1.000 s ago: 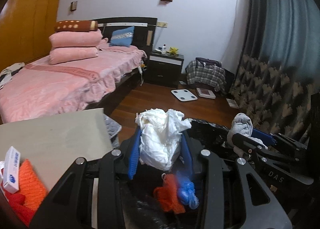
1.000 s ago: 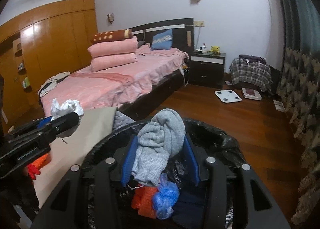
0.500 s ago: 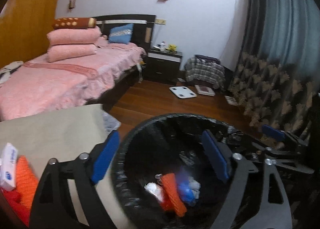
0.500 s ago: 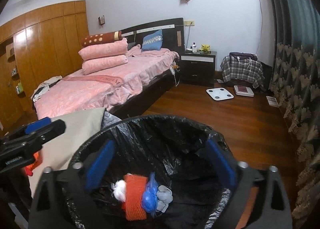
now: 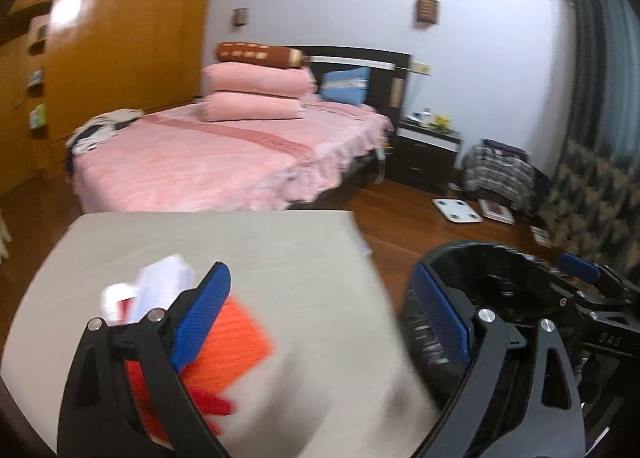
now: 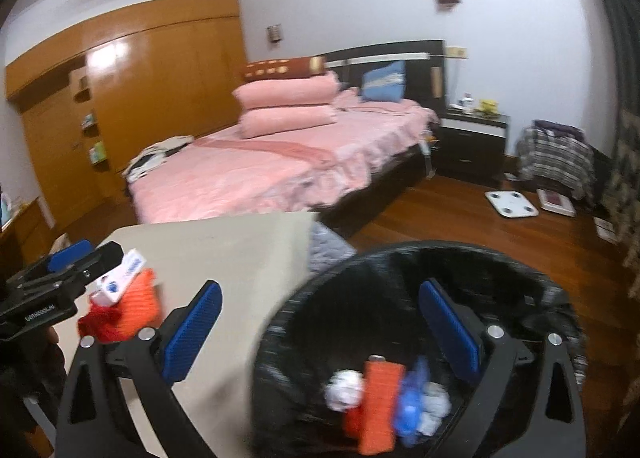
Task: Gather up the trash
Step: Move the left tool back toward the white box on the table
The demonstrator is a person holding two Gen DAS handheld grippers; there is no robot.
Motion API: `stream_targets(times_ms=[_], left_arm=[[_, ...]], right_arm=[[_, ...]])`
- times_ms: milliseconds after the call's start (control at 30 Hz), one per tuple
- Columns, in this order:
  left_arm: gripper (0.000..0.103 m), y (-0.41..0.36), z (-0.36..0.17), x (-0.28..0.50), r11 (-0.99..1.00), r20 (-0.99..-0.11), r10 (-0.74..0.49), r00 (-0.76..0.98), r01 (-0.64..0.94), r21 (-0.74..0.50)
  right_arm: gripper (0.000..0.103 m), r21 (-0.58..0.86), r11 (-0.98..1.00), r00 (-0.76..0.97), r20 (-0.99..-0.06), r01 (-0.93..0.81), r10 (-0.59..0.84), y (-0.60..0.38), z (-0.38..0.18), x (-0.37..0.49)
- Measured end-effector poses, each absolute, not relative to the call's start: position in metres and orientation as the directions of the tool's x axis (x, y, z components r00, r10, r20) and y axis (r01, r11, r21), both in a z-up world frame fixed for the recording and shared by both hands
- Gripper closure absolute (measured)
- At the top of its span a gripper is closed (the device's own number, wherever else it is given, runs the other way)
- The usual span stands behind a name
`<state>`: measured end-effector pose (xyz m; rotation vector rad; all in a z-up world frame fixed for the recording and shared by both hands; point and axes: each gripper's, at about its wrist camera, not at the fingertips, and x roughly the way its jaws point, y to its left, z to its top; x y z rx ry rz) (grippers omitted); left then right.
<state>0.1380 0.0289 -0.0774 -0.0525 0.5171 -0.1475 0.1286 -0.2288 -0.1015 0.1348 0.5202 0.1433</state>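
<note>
Bin [image 6: 420,258] right of table [image 6: 240,250], bed [image 6: 280,170] behind.

blur: trash in the bin [image 6: 532,290] – smeared, pieces hard to tell | hidden: red item beside the orange cloth [image 5: 232,342] – behind a finger | cut off: bin's near rim

You are looking past blue finger pads [image 6: 192,334] at a beige table [image 5: 256,258] carrying an orange knit piece [image 5: 228,342] and a white box [image 6: 120,278] to your left. Below the tool, a black-lined bin [image 6: 400,266] is showing orange, blue, white scraps. Ahead, a pink bed [image 6: 280,170].
</note>
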Motion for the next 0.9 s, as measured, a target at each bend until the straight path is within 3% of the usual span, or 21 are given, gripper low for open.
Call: stream_targets(times_ms=[400,733,900], left_arm=[[0.013,0.122,-0.086,0.116,0.995,-0.51,0.027,0.86,-0.071,-0.066],[0.014,0.147,-0.118,0.136,0.99,-0.573,0.03,0.819,-0.105,-0.098],[0.02,0.147,-0.132,0.153,0.99,-0.601,0.018,0.799,-0.1,-0.103]], right_arm=[[0.006,0.137,0.953,0.808,-0.505,-0.27,0.302,-0.115,-0.117,0.156],[0.006,0.094,0.955,0.788,-0.546,-0.281,0.285,-0.078,-0.141,0.179],[0.006,0.064,0.96,0.788,-0.558,-0.272,0.26,-0.071,-0.154,0.188]])
